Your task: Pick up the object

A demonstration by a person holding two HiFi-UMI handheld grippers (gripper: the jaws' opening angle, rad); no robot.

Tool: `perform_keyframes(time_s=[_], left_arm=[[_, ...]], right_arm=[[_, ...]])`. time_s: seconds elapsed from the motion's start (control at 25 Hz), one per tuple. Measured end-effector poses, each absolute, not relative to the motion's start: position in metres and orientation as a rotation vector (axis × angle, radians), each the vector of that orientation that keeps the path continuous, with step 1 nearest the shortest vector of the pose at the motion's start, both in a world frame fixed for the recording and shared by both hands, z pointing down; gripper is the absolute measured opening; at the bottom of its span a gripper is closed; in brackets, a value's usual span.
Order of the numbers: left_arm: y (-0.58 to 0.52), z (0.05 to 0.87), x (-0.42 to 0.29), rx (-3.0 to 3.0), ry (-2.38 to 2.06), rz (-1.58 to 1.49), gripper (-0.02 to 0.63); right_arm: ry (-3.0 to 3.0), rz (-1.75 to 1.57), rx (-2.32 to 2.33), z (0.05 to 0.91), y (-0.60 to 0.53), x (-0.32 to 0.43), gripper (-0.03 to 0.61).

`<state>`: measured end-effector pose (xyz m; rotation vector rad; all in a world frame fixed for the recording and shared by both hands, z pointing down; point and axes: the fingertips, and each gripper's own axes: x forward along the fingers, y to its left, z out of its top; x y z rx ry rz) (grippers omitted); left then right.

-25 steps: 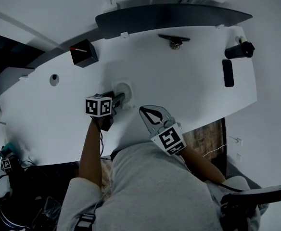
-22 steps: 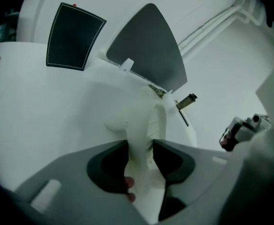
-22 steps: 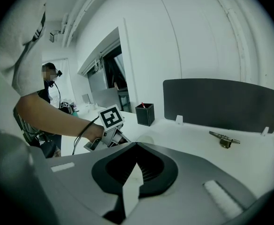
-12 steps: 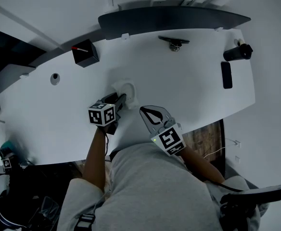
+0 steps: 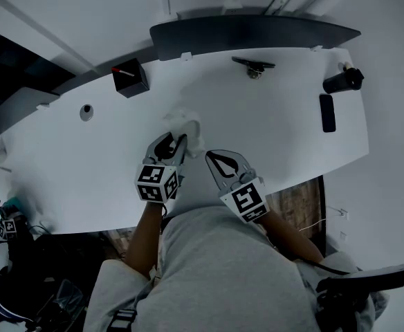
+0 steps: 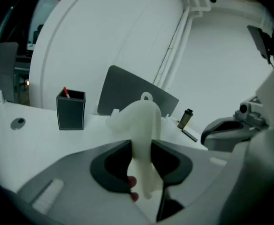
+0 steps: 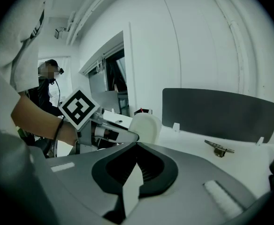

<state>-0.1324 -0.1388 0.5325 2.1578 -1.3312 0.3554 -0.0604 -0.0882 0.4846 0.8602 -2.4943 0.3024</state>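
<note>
White desk spans the head view. At its centre the left gripper has just been closing its jaws and now pinches the pale plastic object, which stands upright ahead of them (apparently off the desk). The right gripper, just beside it on the right, is closed and empty.

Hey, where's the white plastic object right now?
The white plastic object is left of centre in the head view, clamped in the left gripper above the white table, right gripper beside it, black pen holder farther back.

White desk with black pen box
</note>
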Motion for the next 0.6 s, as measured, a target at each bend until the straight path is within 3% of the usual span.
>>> perform_keyframes(time_s=[0.6], left_arm=[[-0.103,0.403,-0.130,2.482,-1.841,0.265,0.123]], right_arm=[[-2.554,0.174,0.973,0.453,-0.096,-0.044,0.002]])
